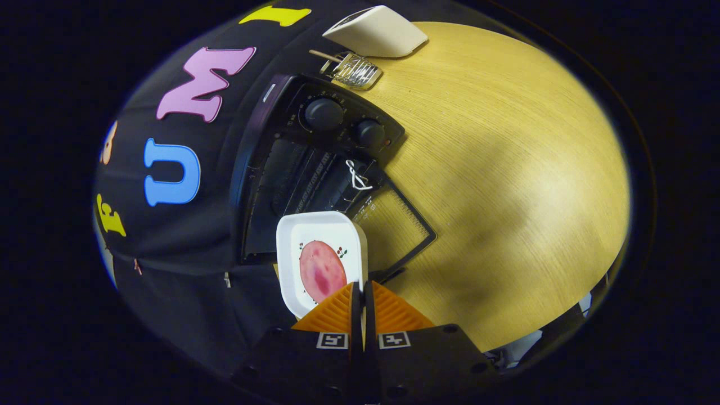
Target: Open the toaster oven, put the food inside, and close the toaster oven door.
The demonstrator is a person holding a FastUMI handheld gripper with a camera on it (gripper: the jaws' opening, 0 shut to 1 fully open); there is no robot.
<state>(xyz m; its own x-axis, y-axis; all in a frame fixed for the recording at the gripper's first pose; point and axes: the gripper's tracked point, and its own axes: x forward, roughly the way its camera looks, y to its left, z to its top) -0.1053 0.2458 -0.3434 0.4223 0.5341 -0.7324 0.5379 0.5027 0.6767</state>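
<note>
A white square dish [315, 242] carries a round pink slice of food [322, 271]. My gripper [361, 298] is shut on the dish's near rim, its orange fingers [334, 312] pressed on either side of the rim. The dish hangs lifted in front of the black toaster oven [315, 163], whose glass door [396, 233] lies folded down and open on the wooden table [506, 169]. The oven's dark cavity with its rack shows just beyond the dish. Two round knobs [323, 114] sit on the oven's control panel.
A small wire rack [353, 70] and a white flat device [377, 31] lie on the table past the oven's knob end. Black cloth walls the booth behind the oven. Bare wooden tabletop stretches out beside the open door.
</note>
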